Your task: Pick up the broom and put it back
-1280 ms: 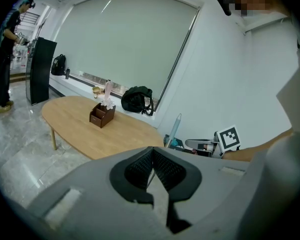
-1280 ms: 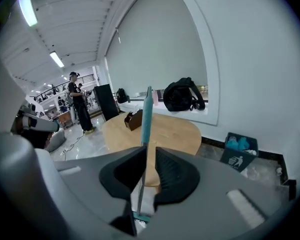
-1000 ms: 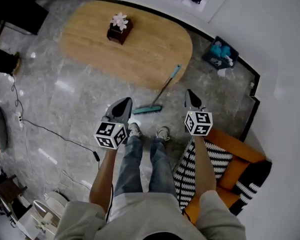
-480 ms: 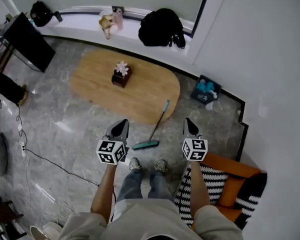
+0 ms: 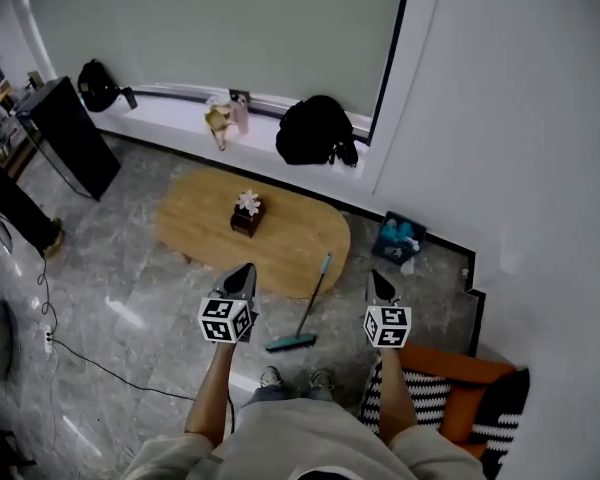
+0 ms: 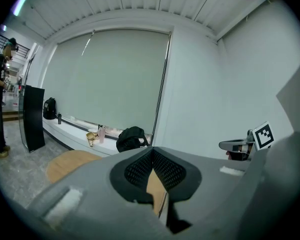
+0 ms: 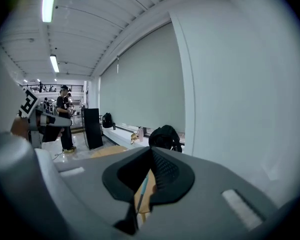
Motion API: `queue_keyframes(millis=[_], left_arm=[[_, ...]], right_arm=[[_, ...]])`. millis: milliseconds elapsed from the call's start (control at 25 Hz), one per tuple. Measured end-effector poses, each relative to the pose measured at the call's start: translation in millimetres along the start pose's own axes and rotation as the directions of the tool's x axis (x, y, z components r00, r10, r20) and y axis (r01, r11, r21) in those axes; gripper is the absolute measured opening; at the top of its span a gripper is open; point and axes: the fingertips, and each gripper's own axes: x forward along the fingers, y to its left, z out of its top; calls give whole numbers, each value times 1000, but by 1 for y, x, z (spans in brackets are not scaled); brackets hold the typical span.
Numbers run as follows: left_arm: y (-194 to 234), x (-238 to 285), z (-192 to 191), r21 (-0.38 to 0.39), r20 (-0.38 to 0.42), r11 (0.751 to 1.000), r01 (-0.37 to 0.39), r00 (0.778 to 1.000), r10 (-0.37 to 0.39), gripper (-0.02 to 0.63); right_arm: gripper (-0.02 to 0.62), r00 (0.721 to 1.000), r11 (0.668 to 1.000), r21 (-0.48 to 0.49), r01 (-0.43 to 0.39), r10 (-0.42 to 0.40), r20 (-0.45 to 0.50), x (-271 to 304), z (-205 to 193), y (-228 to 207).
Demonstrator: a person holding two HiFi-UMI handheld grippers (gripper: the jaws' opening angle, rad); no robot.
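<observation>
The broom lies on the grey floor: teal bristle head near my feet, thin handle running up to the wooden table's edge. It lies between my two grippers and well below them, and neither touches it. My left gripper is held up in the air, shut and empty, and its pads meet at the tips. Raised to its right, my right gripper is shut with nothing held. A strip of the teal broom handle shows below the right jaws.
An oval wooden table carries a small flower box. A black backpack sits on the window ledge. A teal box stands by the wall, an orange and striped seat at right, a black cabinet at left.
Both grippers have risen together and the head view has lifted, bringing the window ledge and blind into sight. The broom has stayed where it lay on the floor.
</observation>
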Motion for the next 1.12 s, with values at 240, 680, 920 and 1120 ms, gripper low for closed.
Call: queue_keyframes(millis=[240, 680, 920, 1120], left_arm=[[-8, -3, 37, 27, 56, 1000, 7, 998, -9, 3], [-12, -3, 64, 42, 96, 999, 16, 995, -20, 3], [-15, 2, 73, 44, 115, 999, 21, 993, -26, 3], [-18, 1, 72, 50, 102, 998, 22, 994, -27, 3]], right_arm=[[0, 998, 999, -47, 26, -23, 52, -17, 37, -7], [0, 996, 997, -58, 48, -43, 79, -18, 57, -16], [0, 993, 997, -54, 57, -51, 104, -15, 68, -22], [0, 993, 997, -50, 62, -56, 102, -17, 69, -26]])
